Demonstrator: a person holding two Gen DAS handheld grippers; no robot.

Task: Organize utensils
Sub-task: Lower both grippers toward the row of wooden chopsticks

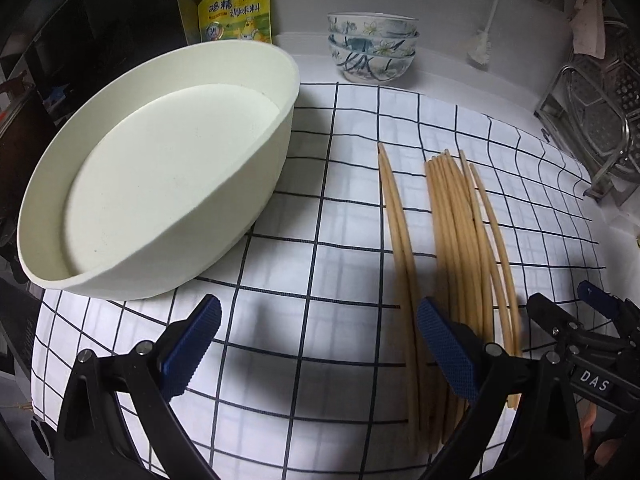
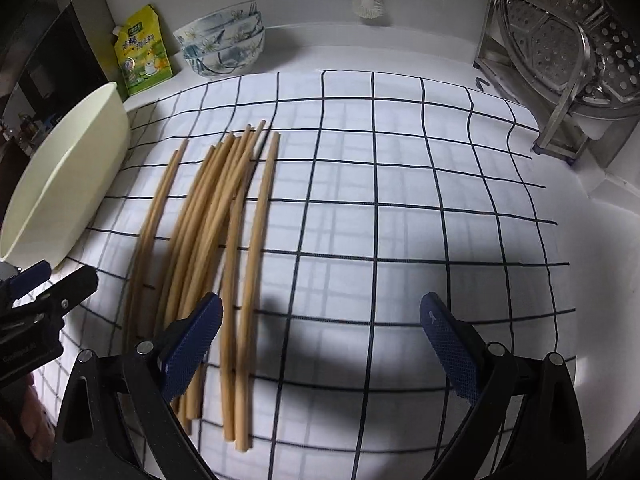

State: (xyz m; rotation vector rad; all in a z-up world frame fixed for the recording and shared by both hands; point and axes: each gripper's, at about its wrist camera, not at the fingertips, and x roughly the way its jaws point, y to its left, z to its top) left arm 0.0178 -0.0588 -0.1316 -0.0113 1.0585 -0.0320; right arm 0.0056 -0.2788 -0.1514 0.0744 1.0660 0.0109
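Several bamboo chopsticks (image 2: pixel 208 248) lie loose on the checked cloth (image 2: pixel 400 200) beside the cream tub (image 1: pixel 160 184). Light, stiff, probably roll-prone, so I'd pinch mid-shaft. Left gripper (image 1: pixel 320 354) and right gripper (image 2: pixel 322 346) both gape wide, holding nothing.

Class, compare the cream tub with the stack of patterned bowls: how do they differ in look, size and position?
The cream tub is plain, wide and single; the patterned bowls carry blue floral prints, look smaller and are nested in a stack. The tub sits on the checked cloth; the bowls stand behind it on bare counter. Both are upright, and the tub is empty.
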